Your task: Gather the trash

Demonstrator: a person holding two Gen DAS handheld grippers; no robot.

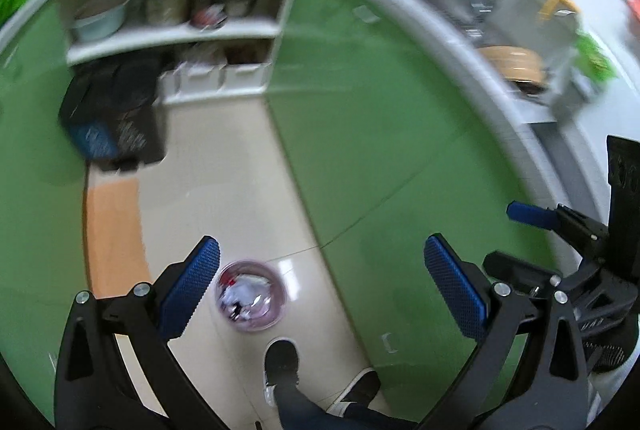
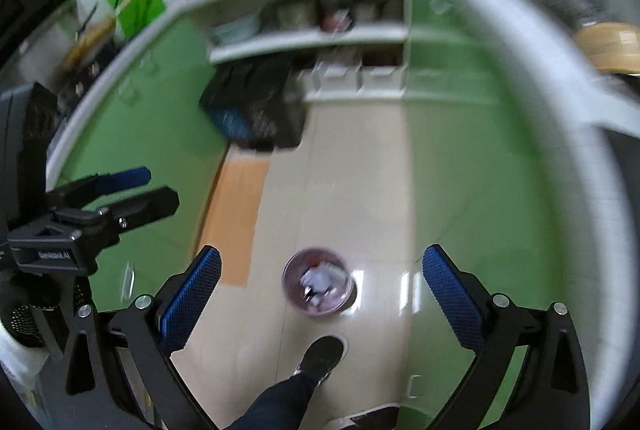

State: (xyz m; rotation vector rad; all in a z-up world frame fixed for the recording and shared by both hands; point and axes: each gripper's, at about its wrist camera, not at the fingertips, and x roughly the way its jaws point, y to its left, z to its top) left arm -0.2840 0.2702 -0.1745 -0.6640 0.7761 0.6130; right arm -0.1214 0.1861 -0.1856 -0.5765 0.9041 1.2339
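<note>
A small round pink bin [image 1: 251,297] stands on the cream floor far below, filled with crumpled white trash [image 2: 320,284]. My left gripper [image 1: 322,282] hangs high above it, open, with nothing between its blue pads [image 1: 188,290]. My right gripper [image 2: 322,286] is also open and empty, with the bin [image 2: 319,281] seen between its blue pads [image 2: 450,300]. In the left wrist view the right gripper [image 1: 532,216] shows at the right edge. In the right wrist view the left gripper [image 2: 132,185] shows at the left edge.
A person's dark shoes [image 1: 282,362] stand just near the bin. Green cabinet fronts [image 1: 360,133] with a white counter edge [image 1: 500,101] line the right. Open shelves [image 2: 312,37] with white boxes and a dark bag [image 2: 256,105] stand at the far end. An orange floor patch [image 2: 236,213] lies left.
</note>
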